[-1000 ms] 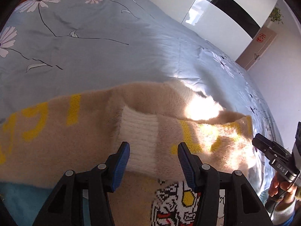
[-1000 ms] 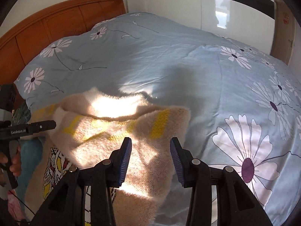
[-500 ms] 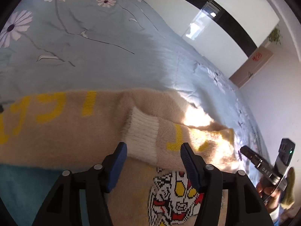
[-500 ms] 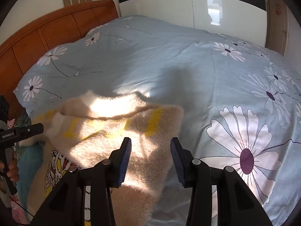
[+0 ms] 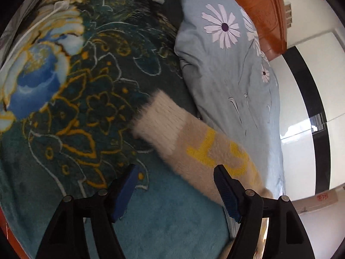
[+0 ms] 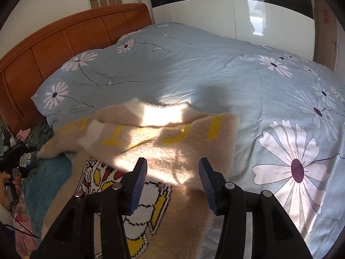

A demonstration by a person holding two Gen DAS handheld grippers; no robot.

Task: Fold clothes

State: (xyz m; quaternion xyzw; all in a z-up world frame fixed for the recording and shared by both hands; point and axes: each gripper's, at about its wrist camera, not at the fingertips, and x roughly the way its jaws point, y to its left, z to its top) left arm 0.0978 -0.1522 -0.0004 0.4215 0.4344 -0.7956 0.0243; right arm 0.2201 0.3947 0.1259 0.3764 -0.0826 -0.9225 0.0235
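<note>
A fuzzy beige sweater (image 6: 176, 151) with yellow letters and a cartoon figure lies on the bed, one sleeve folded across its chest. Its other sleeve (image 5: 207, 149), with a white ribbed cuff (image 5: 159, 120), stretches out over the dark blanket. My left gripper (image 5: 175, 174) is open and empty, just short of that sleeve. My right gripper (image 6: 172, 168) is open and empty, above the sweater's body. The left gripper also shows in the right wrist view (image 6: 15, 153), at the far left, held by a hand.
A light blue duvet with white daisies (image 6: 215, 69) covers most of the bed. A dark teal floral blanket (image 5: 71, 99) lies on the left side. A wooden headboard (image 6: 64, 34) stands behind. A white wardrobe (image 6: 237, 17) is at the far wall.
My left gripper has swung left, away from the folded cuff on the chest, and now faces the outstretched other sleeve. My right gripper has drawn back slightly and stays open.
</note>
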